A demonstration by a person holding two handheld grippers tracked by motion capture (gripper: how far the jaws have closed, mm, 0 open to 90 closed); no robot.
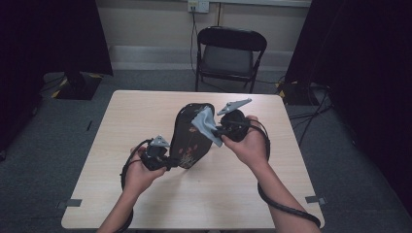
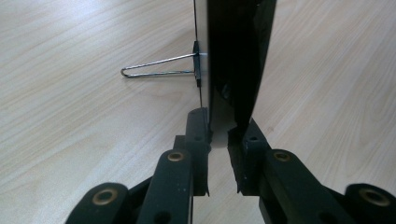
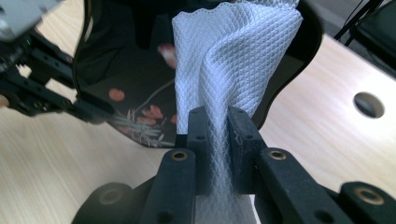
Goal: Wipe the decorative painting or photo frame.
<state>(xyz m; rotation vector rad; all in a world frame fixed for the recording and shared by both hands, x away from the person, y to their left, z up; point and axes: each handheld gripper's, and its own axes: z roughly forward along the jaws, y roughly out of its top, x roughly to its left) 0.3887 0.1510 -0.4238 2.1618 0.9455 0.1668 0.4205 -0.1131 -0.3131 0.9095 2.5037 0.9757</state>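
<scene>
Cloth [image 3: 233, 60] hides mirror [image 3: 126, 88] centre; right gripper [image 3: 218, 140] pinches it.

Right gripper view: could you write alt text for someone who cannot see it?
Two black jaws of the right gripper pinch a white, diamond-textured cloth against a glossy black tray with a flower pattern. The left gripper grips the tray's edge above a pale wooden table.
</scene>
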